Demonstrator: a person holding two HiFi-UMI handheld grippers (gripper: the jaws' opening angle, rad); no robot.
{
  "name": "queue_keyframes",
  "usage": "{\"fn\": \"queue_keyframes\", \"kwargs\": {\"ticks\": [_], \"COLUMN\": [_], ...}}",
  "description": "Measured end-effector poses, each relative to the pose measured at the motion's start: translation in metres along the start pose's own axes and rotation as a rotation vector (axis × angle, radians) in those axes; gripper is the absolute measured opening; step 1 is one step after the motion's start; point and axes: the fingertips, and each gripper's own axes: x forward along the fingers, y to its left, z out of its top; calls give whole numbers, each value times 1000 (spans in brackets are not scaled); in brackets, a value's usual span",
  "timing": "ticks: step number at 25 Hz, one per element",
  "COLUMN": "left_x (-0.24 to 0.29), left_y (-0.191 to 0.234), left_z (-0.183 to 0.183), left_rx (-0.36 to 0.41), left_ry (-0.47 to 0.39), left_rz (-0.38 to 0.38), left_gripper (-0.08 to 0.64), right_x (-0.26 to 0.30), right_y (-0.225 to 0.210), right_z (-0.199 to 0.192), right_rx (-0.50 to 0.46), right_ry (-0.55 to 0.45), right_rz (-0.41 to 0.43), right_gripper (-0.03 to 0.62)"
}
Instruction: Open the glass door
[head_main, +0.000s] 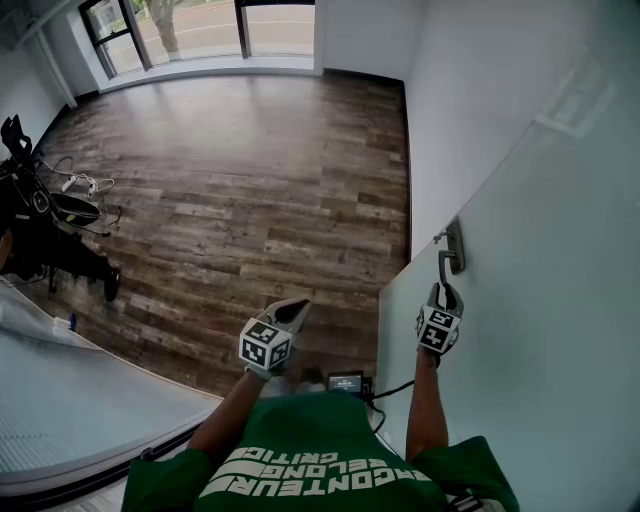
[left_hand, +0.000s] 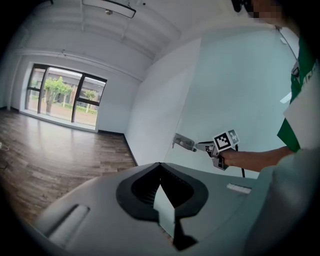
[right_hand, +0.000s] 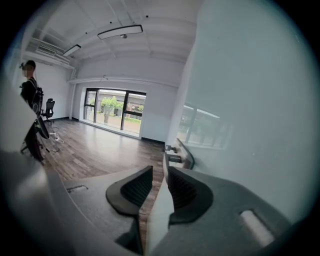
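The frosted glass door (head_main: 540, 300) fills the right side of the head view. Its metal lever handle (head_main: 455, 245) sits near the door's free edge. My right gripper (head_main: 443, 285) points up at the handle and is shut on the end of the lever. In the right gripper view the lever (right_hand: 172, 159) runs in between the two jaws. The left gripper view shows that grip from the side, the right gripper (left_hand: 206, 147) on the handle (left_hand: 184, 142). My left gripper (head_main: 300, 303) hangs over the wood floor, left of the door, shut and empty.
A white wall (head_main: 470, 90) meets the door's edge. Wood floor (head_main: 240, 170) runs to the windows (head_main: 200, 30). A person in dark clothes with gear (head_main: 30, 230) and cables (head_main: 85, 185) is at the left. Another glass panel (head_main: 80, 390) lies lower left.
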Motion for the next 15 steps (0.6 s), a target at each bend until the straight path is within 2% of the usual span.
{"fn": "queue_keyframes", "kwargs": {"ticks": [4, 9, 15], "left_x": [-21, -42, -59], "left_y": [12, 26, 47], "left_z": [15, 33, 49], "left_rx": [4, 4, -6], "left_ry": [-49, -101, -156], "left_rz": [21, 41, 55], "left_gripper": [17, 17, 17], "right_x": [-25, -64, -106], "right_y": [38, 93, 161], "right_z": [23, 54, 90], "right_rx": [-14, -44, -70], "right_ry": [-47, -125, -189], "right_rz": [98, 253, 428], "right_gripper": [86, -6, -6]}}
